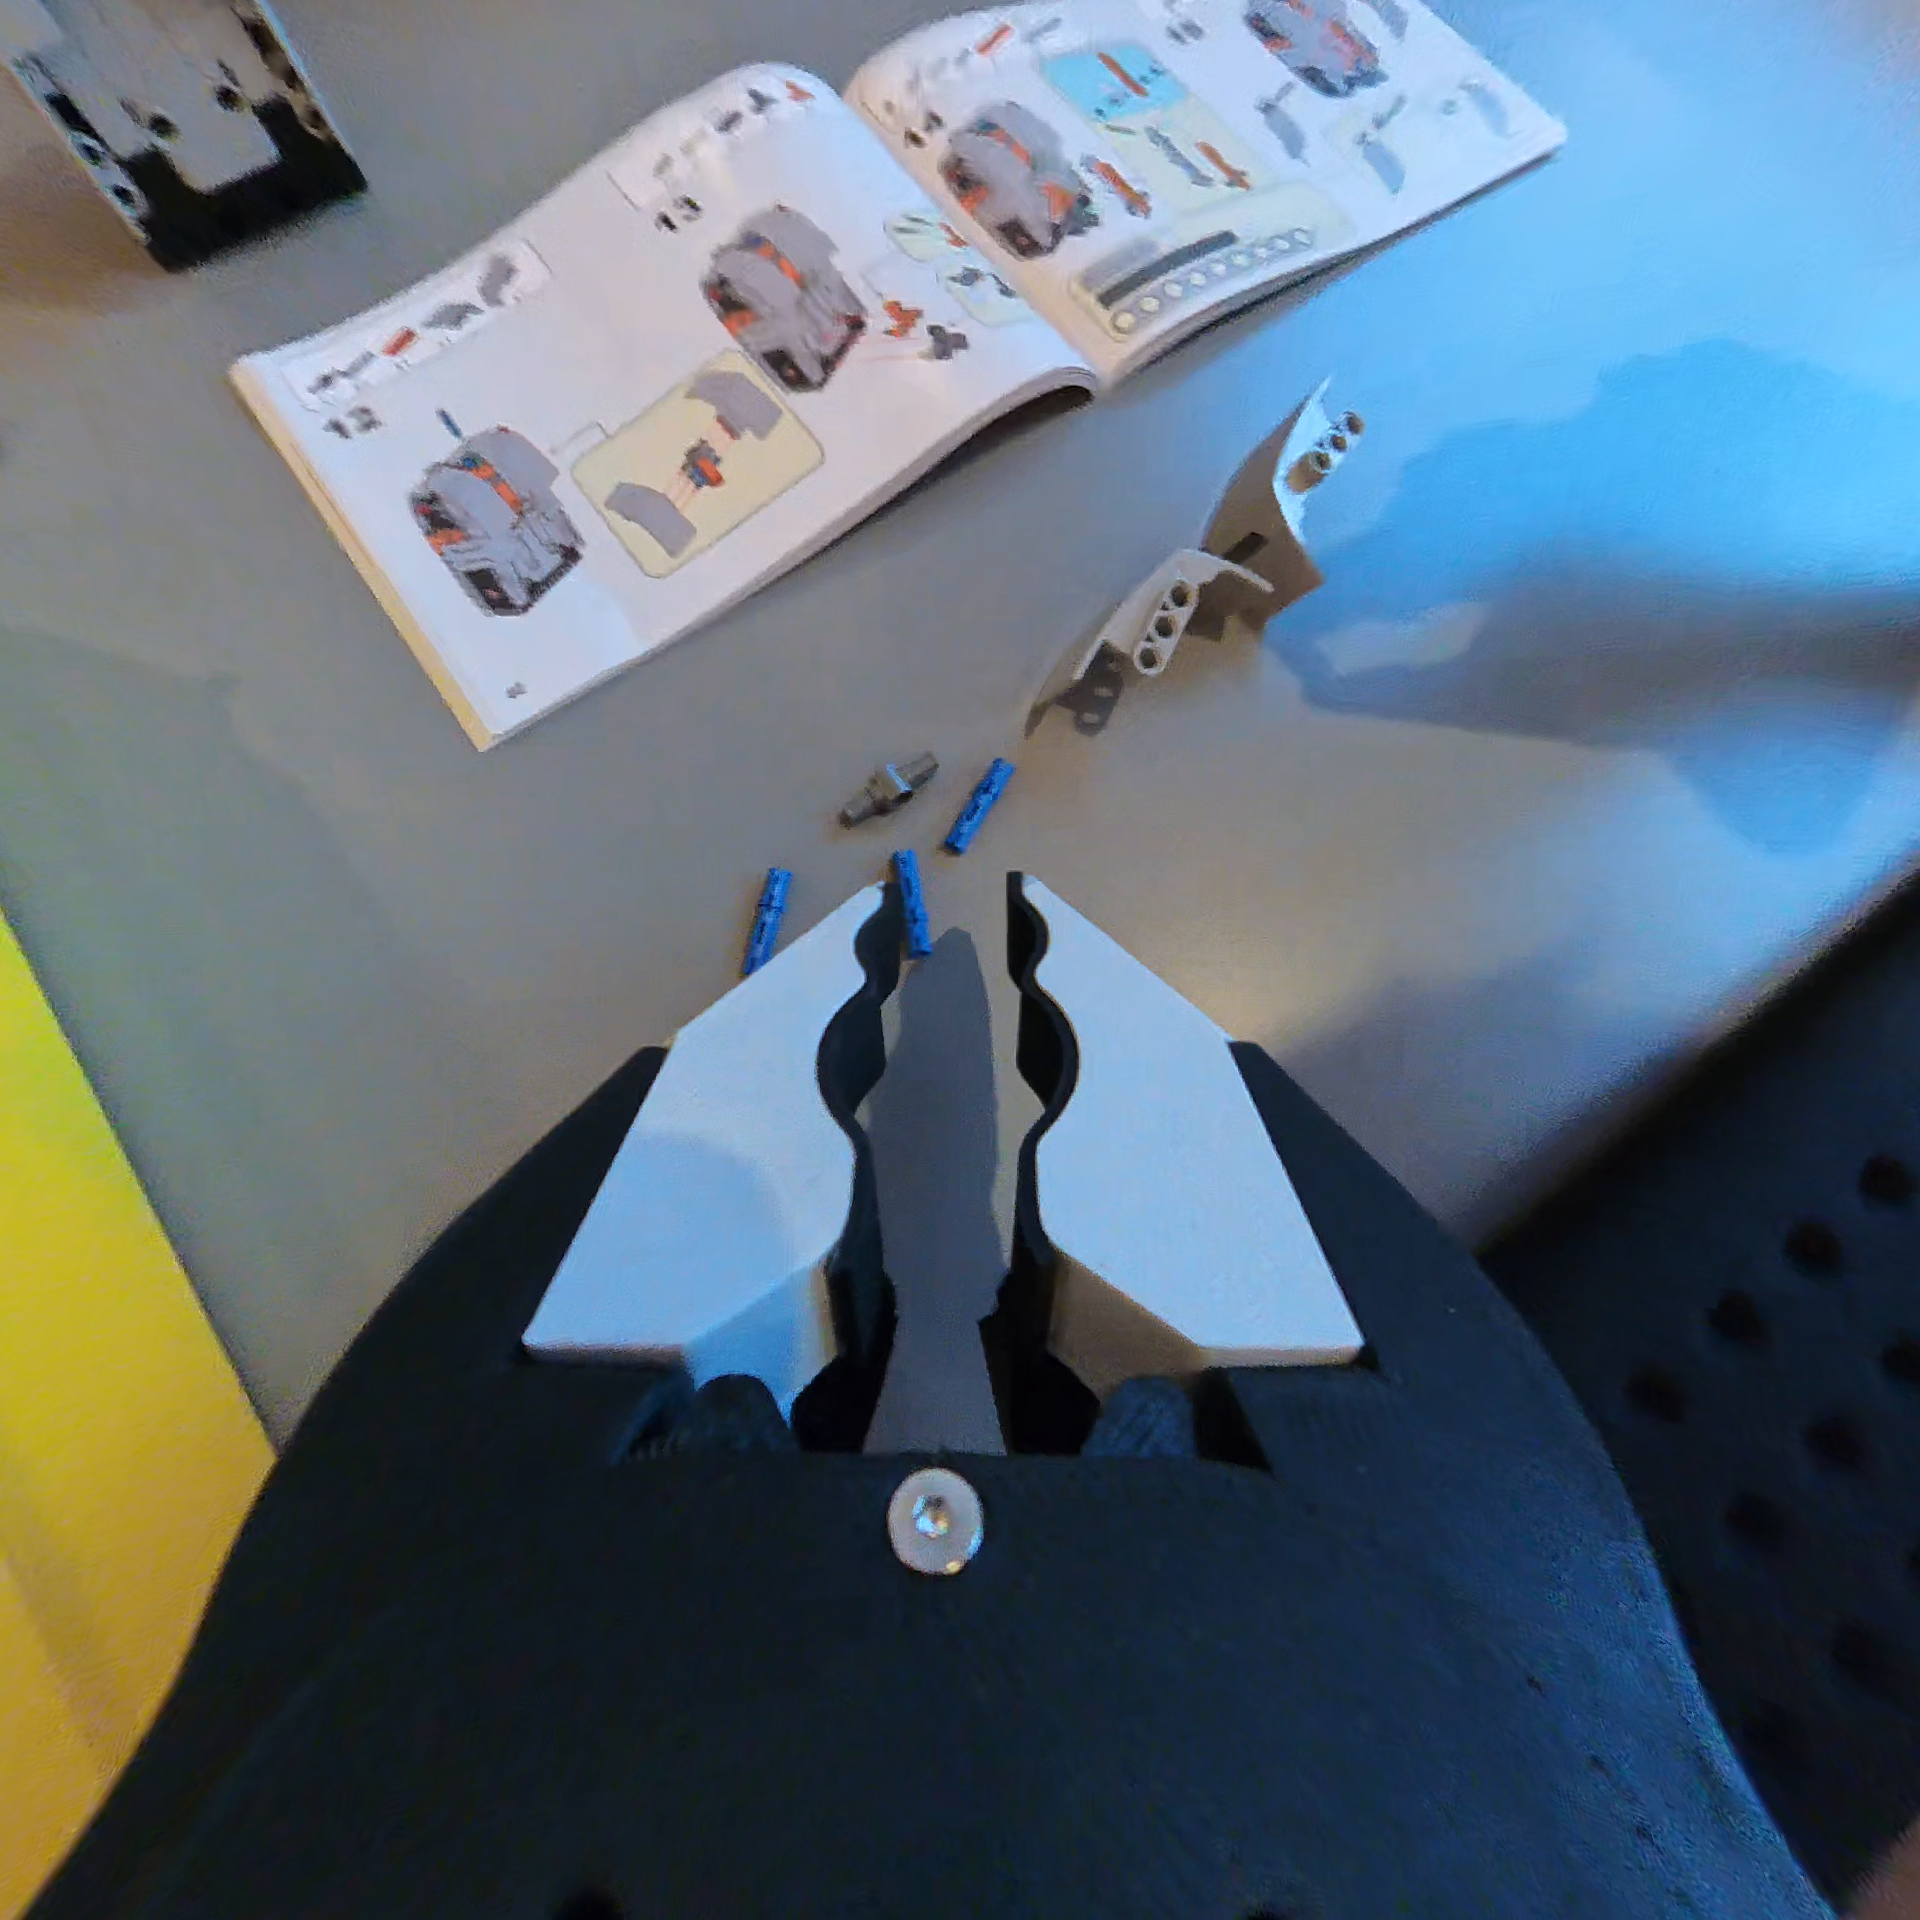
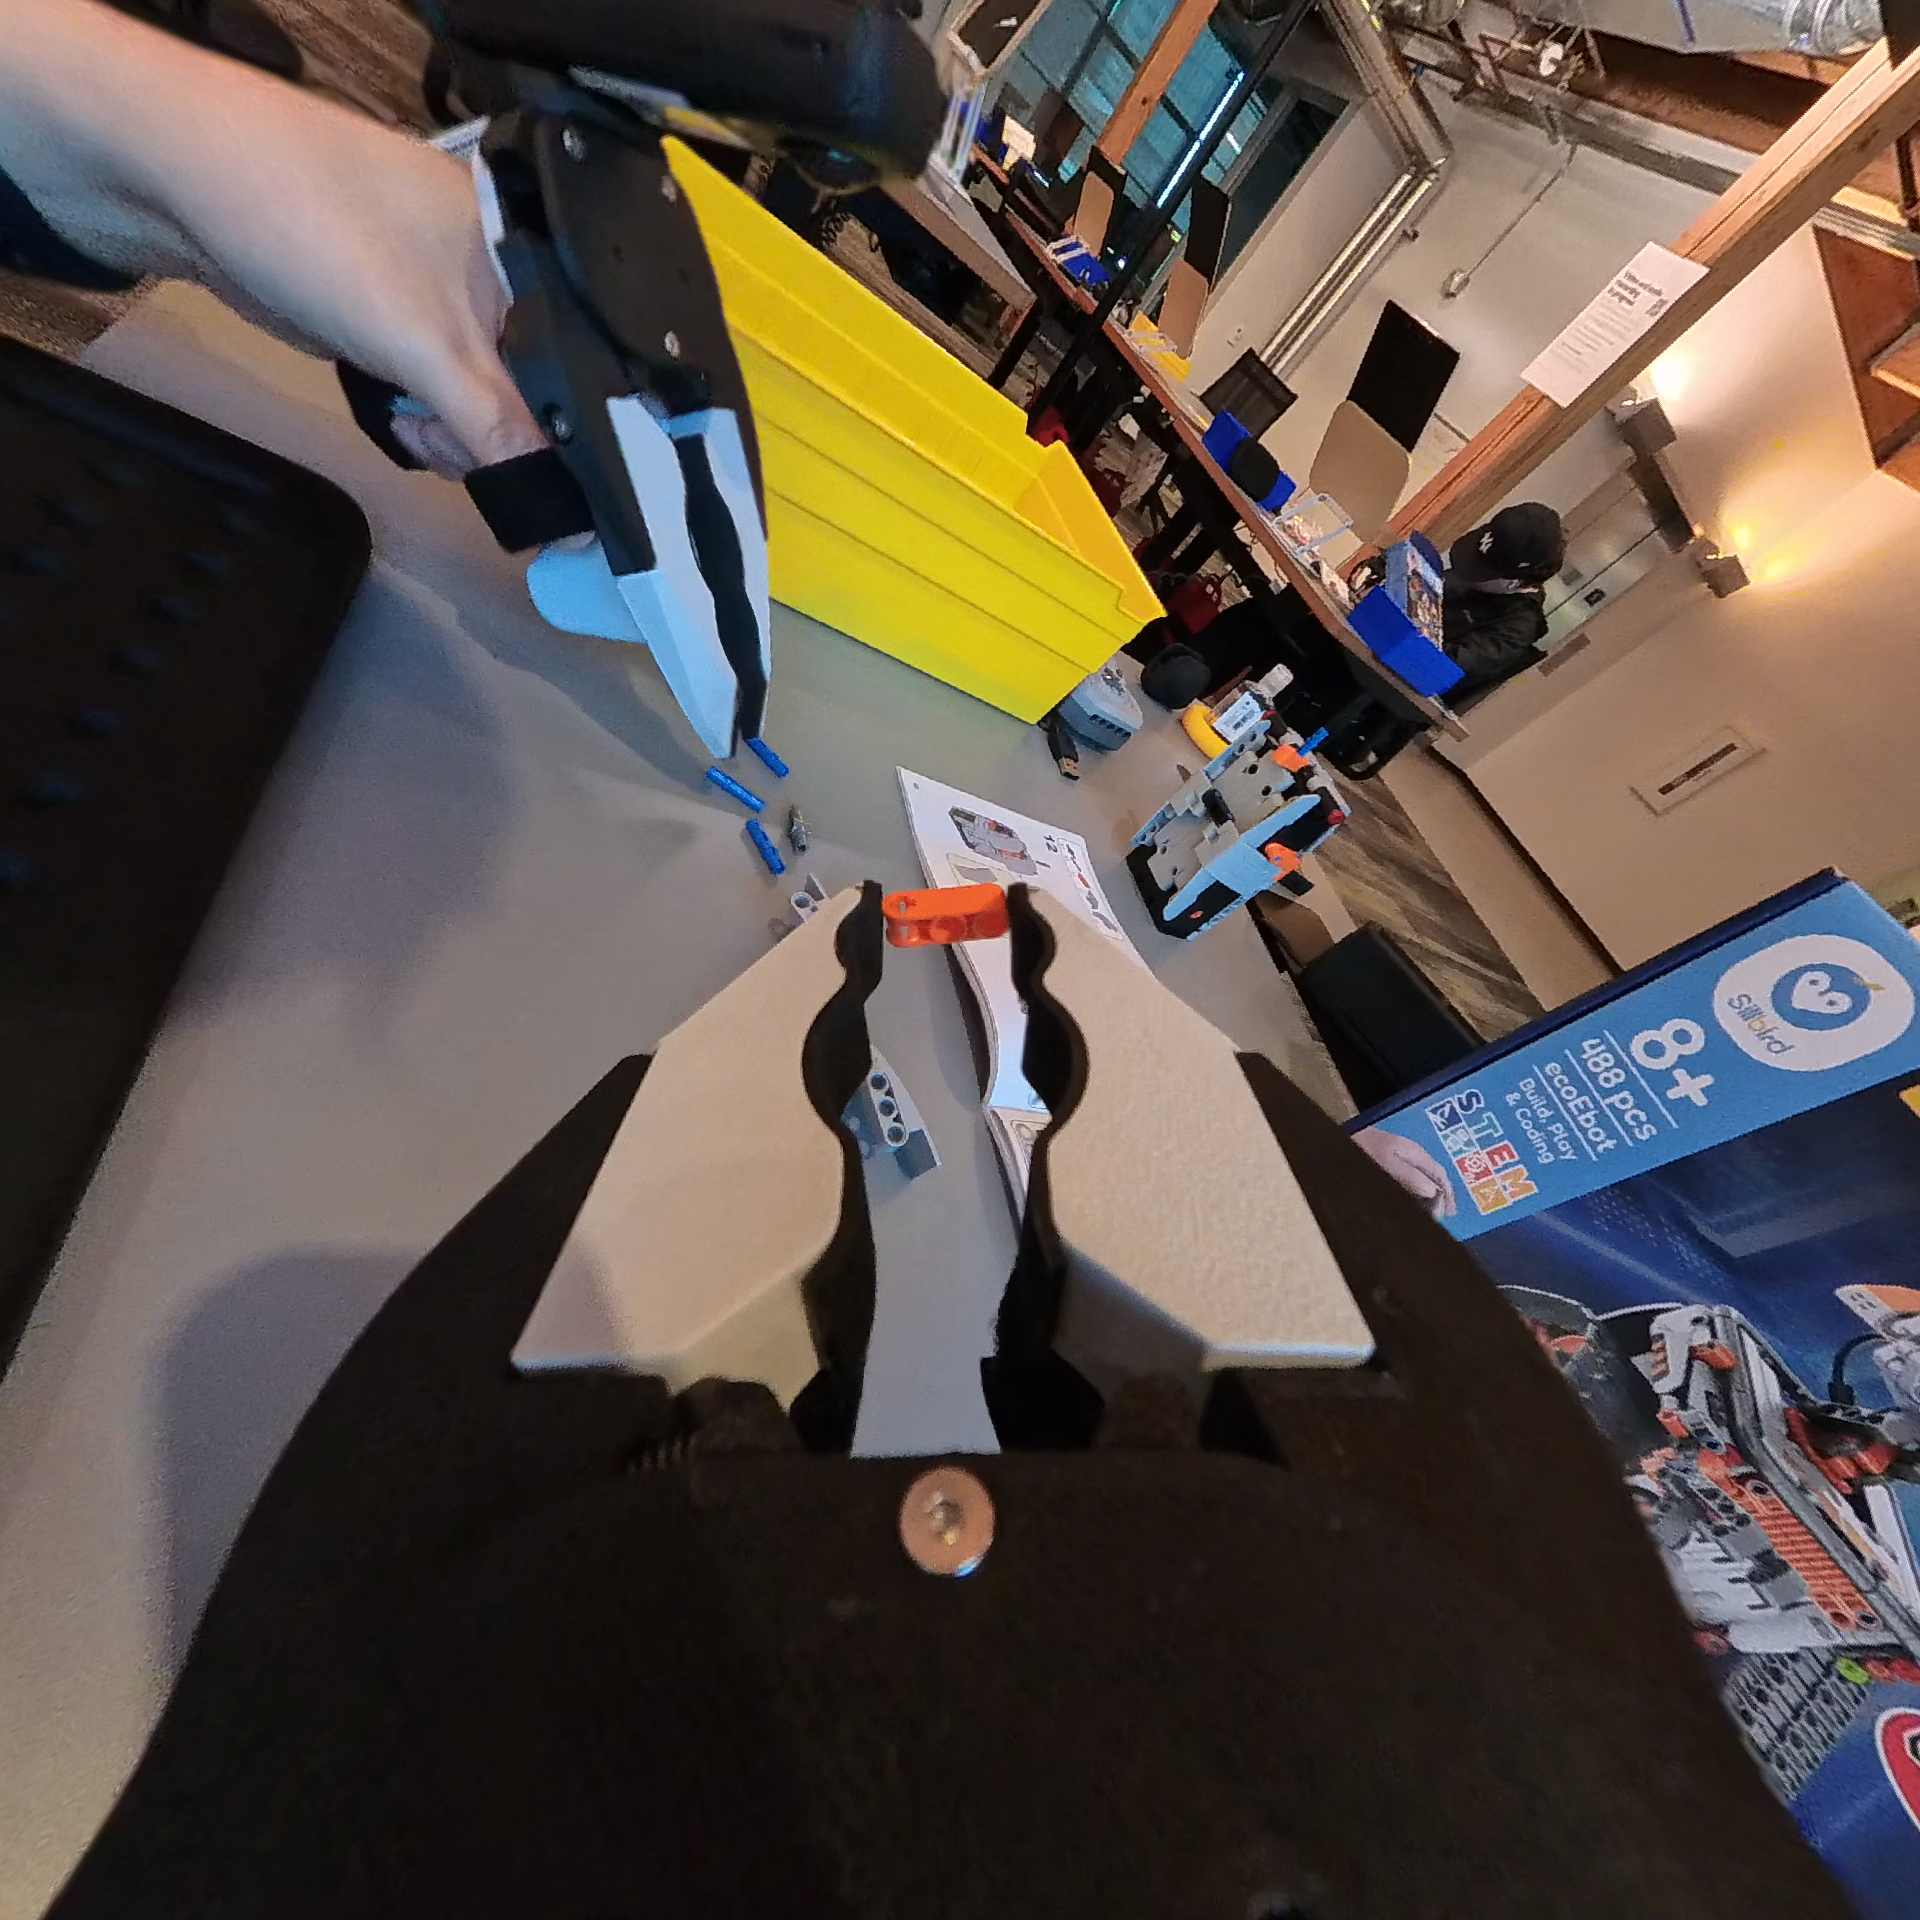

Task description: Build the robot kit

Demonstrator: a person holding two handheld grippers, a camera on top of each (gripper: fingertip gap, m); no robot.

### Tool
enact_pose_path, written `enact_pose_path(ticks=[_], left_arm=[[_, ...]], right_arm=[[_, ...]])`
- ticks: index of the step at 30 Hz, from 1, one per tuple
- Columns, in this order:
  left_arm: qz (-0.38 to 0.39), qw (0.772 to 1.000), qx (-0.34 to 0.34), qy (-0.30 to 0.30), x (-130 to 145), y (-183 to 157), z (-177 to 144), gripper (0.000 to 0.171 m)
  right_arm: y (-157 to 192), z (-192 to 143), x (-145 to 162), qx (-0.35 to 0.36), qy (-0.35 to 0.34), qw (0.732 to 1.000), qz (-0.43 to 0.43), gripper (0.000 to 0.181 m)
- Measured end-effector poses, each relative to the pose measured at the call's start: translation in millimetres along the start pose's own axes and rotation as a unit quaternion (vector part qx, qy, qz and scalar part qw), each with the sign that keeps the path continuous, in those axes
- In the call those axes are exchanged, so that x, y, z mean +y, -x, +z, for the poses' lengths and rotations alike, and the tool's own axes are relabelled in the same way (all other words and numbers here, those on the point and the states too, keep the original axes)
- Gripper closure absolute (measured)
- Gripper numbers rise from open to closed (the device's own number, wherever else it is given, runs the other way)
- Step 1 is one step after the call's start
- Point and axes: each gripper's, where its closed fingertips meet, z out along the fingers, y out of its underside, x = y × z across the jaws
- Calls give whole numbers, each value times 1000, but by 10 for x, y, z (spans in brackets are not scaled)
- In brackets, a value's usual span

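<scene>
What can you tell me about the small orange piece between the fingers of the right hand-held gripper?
The orange piece is a short, flat building-toy beam of glossy plastic with rounded ends; round holes show in its left half, and the face looks moulded. It lies crosswise, roughly level, spanning the gap at the fingertips of the right hand-held gripper. Each end touches one black inner finger pad, so it is clamped above the grey table, touching nothing else.

Beyond my right fingers I see long workbenches (image 2: pixel 1226 436), wooden beams (image 2: pixel 1621 301), pale walls (image 2: pixel 1683 686), possibly windows (image 2: pixel 1174 114) behind.
</scene>
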Motion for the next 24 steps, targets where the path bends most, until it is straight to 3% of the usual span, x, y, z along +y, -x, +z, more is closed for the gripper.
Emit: enact_pose_path(ticks=[3, 7, 9, 12, 14, 16, 19, 24], left_arm=[[26, 999, -43, 13, 100, 81, 49, 153], [21, 999, -42, 15, 154, 62, 132, 152], [38, 997, -60, 5, 157, 112, 144, 167], [60, 997, -53, 20, 190, 116, 110, 168], [60, 998, -2, 30, 189, -15, 52, 168], [41, 995, 95, 0, 37, -328, -81, 169], [21, 974, 223, -42, -214, -773, -323, 169], [19, 940, 339, -27, -299, -1243, -518, 169]], right_arm=[[-16, -12, -5, -1, -5, 1000, 9, 158], [-24, -24, -10, 0, -5, 1000, 12, 158], [-6, -10, 14, -4, 0, 1000, 13, 158], [39, 27, 89, -15, 14, 1000, 16, 158], [83, 54, 115, -26, 14, 999, 28, 158], [171, 86, 81, -49, -3, 997, 52, 158], [392, 102, 11, -101, -24, 990, 98, 158], [598, -127, -193, -146, -108, 967, 177, 158]])
